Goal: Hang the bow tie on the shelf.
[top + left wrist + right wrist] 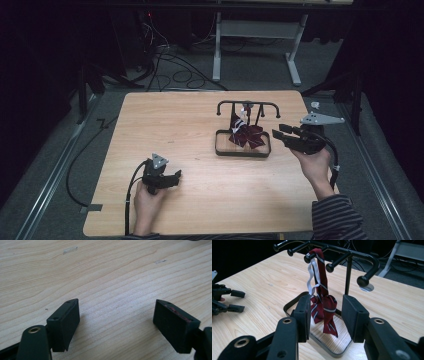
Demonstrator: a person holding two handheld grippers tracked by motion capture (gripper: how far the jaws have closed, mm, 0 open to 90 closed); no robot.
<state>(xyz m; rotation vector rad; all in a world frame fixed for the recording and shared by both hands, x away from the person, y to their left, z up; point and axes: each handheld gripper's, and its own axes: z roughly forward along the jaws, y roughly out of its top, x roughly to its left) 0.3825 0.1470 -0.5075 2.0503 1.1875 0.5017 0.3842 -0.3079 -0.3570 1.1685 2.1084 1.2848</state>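
Hanging by its white strap from a peg of the black rack (352,255), the maroon striped bow tie (325,306) awaits the right tongs (325,317) (spread, empty); left tongs (120,325) idle apart on the counter (165,125).

no legible text, seemingly

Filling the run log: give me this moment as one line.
right gripper: open, facing bow tie, not touching | bow tie: hanging on rack peg | left gripper: open, empty, over table
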